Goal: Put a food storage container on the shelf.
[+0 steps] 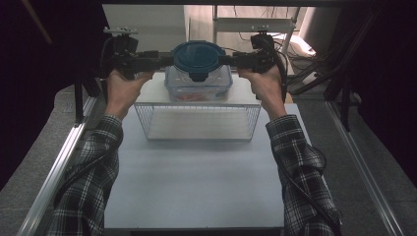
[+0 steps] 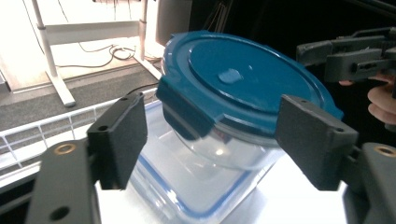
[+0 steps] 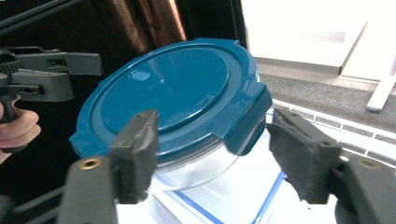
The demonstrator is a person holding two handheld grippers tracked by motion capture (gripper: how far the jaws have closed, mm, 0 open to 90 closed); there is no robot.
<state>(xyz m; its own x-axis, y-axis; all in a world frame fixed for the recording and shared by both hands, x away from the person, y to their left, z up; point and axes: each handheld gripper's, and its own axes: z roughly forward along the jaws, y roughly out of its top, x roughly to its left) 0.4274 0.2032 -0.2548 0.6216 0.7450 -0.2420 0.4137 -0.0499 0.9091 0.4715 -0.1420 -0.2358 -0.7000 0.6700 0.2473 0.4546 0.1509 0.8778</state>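
White table (image 1: 196, 172) holds a wire basket (image 1: 196, 123), and behind it the round blue-lidded bowl (image 1: 199, 56) sits on a square box (image 1: 199, 88), with left gripper (image 1: 167, 60) and right gripper (image 1: 227, 60) fingers spread, so a bump could tip it.

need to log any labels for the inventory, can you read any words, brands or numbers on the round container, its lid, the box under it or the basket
No readable text in these pictures.
Blue lid: plain, with a small raised bump at its middle, no lettering.
Round glass container: clear, no print visible.
Square box below it: no label legible.
Wire basket: none.
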